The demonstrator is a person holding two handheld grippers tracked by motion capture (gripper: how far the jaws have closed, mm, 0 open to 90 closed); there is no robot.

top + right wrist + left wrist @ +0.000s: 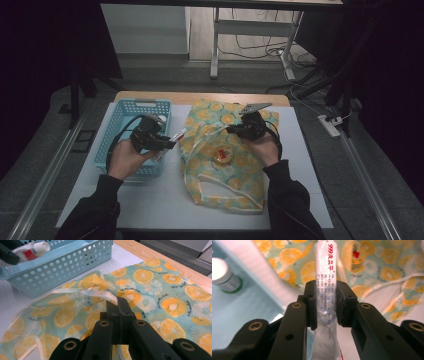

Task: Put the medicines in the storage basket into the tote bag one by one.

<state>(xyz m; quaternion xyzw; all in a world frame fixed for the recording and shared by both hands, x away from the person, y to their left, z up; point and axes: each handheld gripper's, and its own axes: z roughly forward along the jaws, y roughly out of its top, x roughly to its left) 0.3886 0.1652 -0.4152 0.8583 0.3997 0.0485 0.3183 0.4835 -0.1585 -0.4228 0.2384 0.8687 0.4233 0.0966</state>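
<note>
My left gripper [325, 302] is shut on a white ointment tube [327, 277] with red print, and the tube's far end points toward the bag. From above, the left gripper [165, 141] hovers over the right rim of the blue basket [116, 131], with the tube [176, 135] reaching out toward the orange-print cloth bag [235, 172]. My right gripper [118, 306] is shut on the bag's pale rim strap [100, 293] and lifts it slightly. In the high view the right gripper [234, 130] sits at the bag's upper edge. A round yellow-and-red item [221, 155] lies in the bag's mouth.
A white-capped bottle [224, 275] stands inside the basket. The basket [75, 262] lies left of the bag [162, 290] on a white mat [160, 195] over a wooden table. Beyond the table's far edge are desk legs and cables on the floor.
</note>
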